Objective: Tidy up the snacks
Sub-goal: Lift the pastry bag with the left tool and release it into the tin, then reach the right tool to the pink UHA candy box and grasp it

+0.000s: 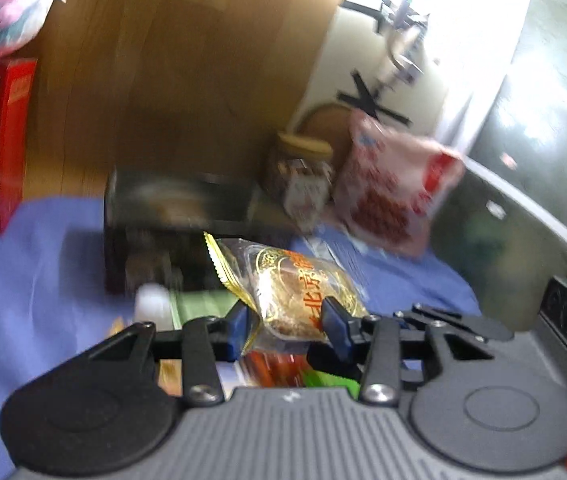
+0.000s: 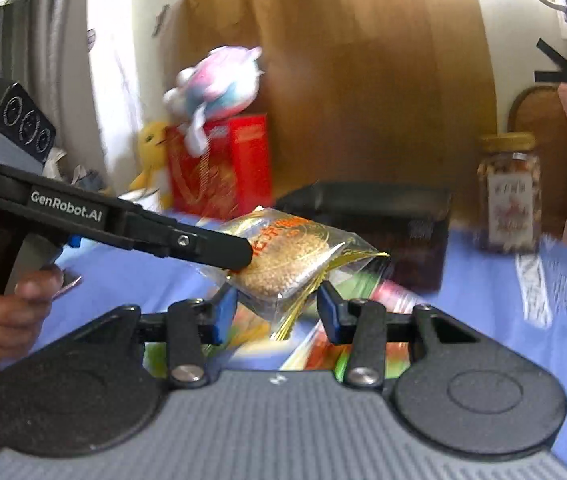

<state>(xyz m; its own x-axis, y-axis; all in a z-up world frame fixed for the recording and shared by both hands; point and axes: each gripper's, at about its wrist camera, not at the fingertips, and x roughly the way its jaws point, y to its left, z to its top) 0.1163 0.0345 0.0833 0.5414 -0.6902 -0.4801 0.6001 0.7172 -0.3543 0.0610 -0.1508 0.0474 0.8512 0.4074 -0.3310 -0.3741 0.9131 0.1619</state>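
Gold-trimmed clear wrapping marks the one snack packet (image 1: 295, 292) in play, a round sesame cake sealed inside. It is up off the blue cloth (image 1: 31, 264), clamped between the pads of the left gripper (image 1: 289, 320). In the right wrist view the same packet (image 2: 291, 256) sits just ahead of the right gripper (image 2: 277, 308), its crimped corner hanging between the blue pads; whether they press on it I cannot tell.

The move ahead, as I judge it, turns on the black tray (image 2: 367, 208), which lies straight behind the packet toward the far edge of the cloth, near the brown board. The left hand (image 2: 7, 312) is the nearer carrier.

Counted: one lifted packet, one black tray, one jar (image 2: 509, 192), one pink bag (image 1: 395, 188), one red box (image 2: 223, 164), and several loose packets under the grippers, too blurred to number.
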